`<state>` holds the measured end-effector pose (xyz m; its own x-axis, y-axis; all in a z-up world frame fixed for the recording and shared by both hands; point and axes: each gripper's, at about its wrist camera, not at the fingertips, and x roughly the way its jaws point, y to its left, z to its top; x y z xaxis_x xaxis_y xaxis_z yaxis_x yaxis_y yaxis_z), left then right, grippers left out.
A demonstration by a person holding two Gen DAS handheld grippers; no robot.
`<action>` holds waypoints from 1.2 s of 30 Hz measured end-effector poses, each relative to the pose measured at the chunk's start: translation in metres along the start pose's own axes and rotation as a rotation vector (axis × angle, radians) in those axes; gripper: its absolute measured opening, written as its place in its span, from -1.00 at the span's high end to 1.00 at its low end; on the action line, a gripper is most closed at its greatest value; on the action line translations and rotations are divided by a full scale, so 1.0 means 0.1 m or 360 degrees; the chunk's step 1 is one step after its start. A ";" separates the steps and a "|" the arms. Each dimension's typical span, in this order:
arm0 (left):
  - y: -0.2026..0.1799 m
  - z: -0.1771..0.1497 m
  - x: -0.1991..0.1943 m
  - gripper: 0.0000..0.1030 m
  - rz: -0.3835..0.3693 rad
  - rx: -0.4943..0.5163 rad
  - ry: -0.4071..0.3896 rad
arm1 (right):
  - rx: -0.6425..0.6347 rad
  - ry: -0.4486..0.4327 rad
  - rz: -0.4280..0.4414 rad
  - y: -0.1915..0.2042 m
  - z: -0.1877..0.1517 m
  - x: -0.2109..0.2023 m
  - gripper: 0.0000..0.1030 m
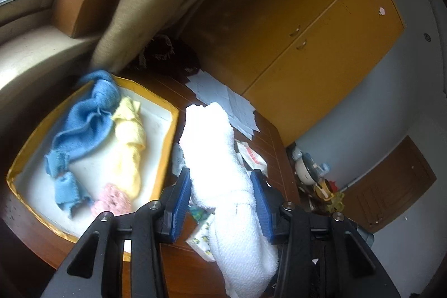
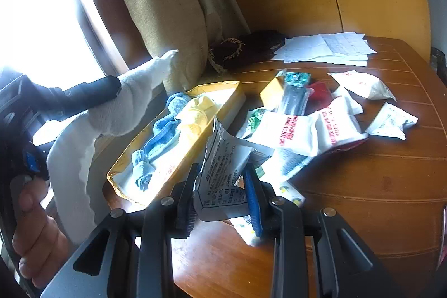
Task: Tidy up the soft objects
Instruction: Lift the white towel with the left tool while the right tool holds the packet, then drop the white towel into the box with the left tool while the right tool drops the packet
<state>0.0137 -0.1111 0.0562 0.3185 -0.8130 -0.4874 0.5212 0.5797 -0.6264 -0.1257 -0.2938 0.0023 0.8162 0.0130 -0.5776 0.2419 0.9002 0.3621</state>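
A: Left wrist view first. What can't you make out?

B: The white towel [image 1: 223, 186] is so overexposed that its weave shows only low down, near six o'clock, where it runs out of frame. It hides much of the table [image 1: 279, 155] behind it. A dark fringed cloth [image 1: 164, 52] at eleven o'clock is mostly shadow.

A: And the left gripper [image 1: 222, 186]?

B: Clenched on the towel; both blue ribbed pads press its sides. The towel is a thick, nubby terry roll standing up toward twelve.

A: The tray [image 1: 170, 136]?

B: At nine o'clock, shallow, yellow-rimmed, white inside. In it lie a crumpled blue cloth [image 1: 83, 124], a twisted yellow cloth [image 1: 130, 147] beside it, and a fuzzy pink piece [image 1: 111, 203] partly cut off by the gripper's frame. Papers [image 1: 223, 99] lie flat at twelve.

A: Right wrist view?

B: The window at ten o'clock is blown out white. A hand [image 2: 36, 228] at eight o'clock is cut off by the edge. The towel hangs there from the left gripper, above the tray's near end.

A: The right gripper [image 2: 220, 197]?

B: Its jaws stand around a crinkled printed packet [image 2: 220, 166]; I can't tell whether the pads actually press it. Glossy white packets [image 2: 301, 130] are heaped at one o'clock on the striped wooden table, and some overlap, hiding each other.
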 end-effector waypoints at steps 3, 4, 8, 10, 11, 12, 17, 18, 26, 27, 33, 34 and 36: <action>0.22 0.11 -0.01 0.13 0.0080 -0.0025 -0.0040 | 0.0002 0.0027 0.0037 0.10 0.05 0.13 0.42; 0.31 0.14 -0.03 0.13 0.0103 -0.0033 -0.0049 | 0.0003 0.0036 0.0052 0.12 0.07 0.19 0.42; 0.61 0.25 -0.02 0.13 0.0225 -0.0044 -0.0077 | 0.0015 0.0066 0.0109 0.27 0.17 0.44 0.42; 0.74 0.29 -0.05 0.13 0.0284 -0.0026 -0.0111 | 0.0021 0.0080 0.0149 0.37 0.23 0.59 0.42; 0.80 0.32 -0.05 0.13 0.0316 -0.0018 -0.0122 | 0.0012 0.0082 0.0168 0.45 0.26 0.66 0.42; 0.87 0.34 -0.04 0.13 0.0348 -0.0014 -0.0125 | -0.0003 0.0089 0.0185 0.53 0.29 0.75 0.42; 1.17 0.43 0.14 0.13 0.0441 -0.0061 -0.0052 | -0.0036 0.0147 0.0160 0.78 0.37 1.14 0.42; 1.21 0.43 0.18 0.13 0.0456 -0.0060 -0.0044 | -0.0039 0.0154 0.0132 0.80 0.37 1.21 0.42; 1.32 0.32 0.32 0.10 0.0527 -0.0080 -0.0008 | -0.0129 0.0220 0.0080 0.87 0.27 1.42 0.35; 1.31 0.31 0.32 0.07 0.0506 -0.0080 -0.0013 | -0.0118 0.0218 0.0083 0.86 0.28 1.43 0.35; 1.23 0.26 0.25 -0.38 0.0561 -0.0117 -0.0079 | -0.0112 0.0172 0.0118 0.85 0.27 1.32 0.00; 1.20 0.25 0.22 -0.42 0.0577 -0.0116 -0.0093 | -0.0116 0.0151 0.0136 0.84 0.28 1.27 -0.12; 1.14 0.22 0.16 -0.45 0.0576 -0.0108 -0.0124 | -0.0130 0.0108 0.0148 0.84 0.29 1.14 -0.26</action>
<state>0.0962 -0.0593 -0.0098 0.5333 -0.5550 -0.6384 0.3108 0.8304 -0.4624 0.0026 -0.2289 -0.0121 0.7953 0.1248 -0.5933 0.1209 0.9263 0.3570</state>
